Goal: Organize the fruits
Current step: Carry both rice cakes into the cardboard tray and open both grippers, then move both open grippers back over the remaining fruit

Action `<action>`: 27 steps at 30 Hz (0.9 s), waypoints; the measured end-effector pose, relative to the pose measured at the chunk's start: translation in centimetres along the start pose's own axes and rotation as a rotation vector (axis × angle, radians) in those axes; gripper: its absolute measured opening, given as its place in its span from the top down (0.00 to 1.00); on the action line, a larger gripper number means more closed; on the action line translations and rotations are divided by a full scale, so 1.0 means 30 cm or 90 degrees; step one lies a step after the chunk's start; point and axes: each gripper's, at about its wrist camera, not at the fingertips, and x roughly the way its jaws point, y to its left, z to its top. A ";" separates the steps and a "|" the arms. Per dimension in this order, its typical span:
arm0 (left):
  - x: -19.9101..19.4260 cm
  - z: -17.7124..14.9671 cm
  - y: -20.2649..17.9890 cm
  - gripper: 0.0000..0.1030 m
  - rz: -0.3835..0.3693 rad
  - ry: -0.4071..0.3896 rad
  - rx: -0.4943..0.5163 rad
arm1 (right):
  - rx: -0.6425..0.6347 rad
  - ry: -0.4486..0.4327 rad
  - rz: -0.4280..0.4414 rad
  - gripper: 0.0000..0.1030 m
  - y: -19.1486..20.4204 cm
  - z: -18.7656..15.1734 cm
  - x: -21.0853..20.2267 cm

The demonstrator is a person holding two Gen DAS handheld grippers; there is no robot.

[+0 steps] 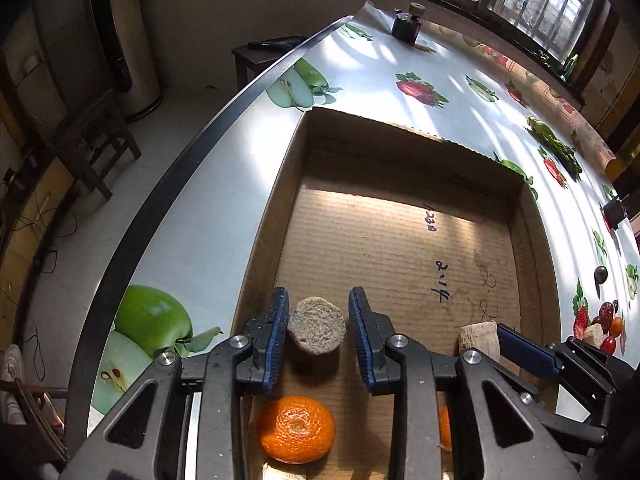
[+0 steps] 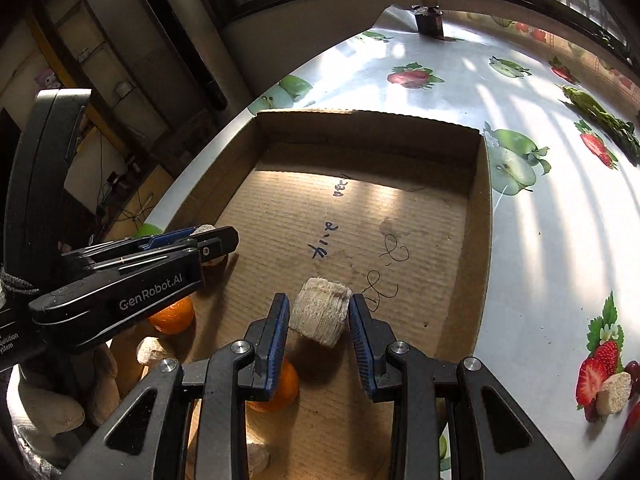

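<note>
My left gripper [image 1: 318, 330] is shut on a short beige sugarcane chunk [image 1: 317, 330] and holds it above the floor of a shallow cardboard box [image 1: 400, 248]. An orange [image 1: 296, 429] lies in the box below it. My right gripper [image 2: 319, 316] is shut on a second pale sugarcane chunk [image 2: 320, 317], also above the box floor [image 2: 360, 220]. The left gripper shows in the right wrist view [image 2: 212, 246] at left, with an orange [image 2: 172, 316] under it. Another orange [image 2: 276, 390] lies beneath my right fingers.
Several pale chunks [image 2: 152, 352] lie at the box's near left corner. One chunk [image 2: 614, 388] and cherry tomatoes [image 1: 608, 344] rest on the fruit-print tablecloth right of the box. A green vegetable [image 2: 600, 116] lies far right. A dark jar [image 1: 406, 26] stands at the far end.
</note>
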 end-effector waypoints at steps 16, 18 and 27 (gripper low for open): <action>-0.404 -0.116 -0.049 0.22 0.084 -0.233 -0.005 | 0.003 -0.116 0.011 0.64 0.000 -0.052 -0.245; -0.456 -0.155 -0.090 0.13 0.111 -0.268 -0.006 | 0.026 -0.131 0.014 0.63 -0.029 -0.090 -0.293; -0.532 -0.278 -0.299 0.08 0.049 -0.299 0.022 | 0.187 -0.196 -0.029 0.59 -0.266 -0.322 -0.499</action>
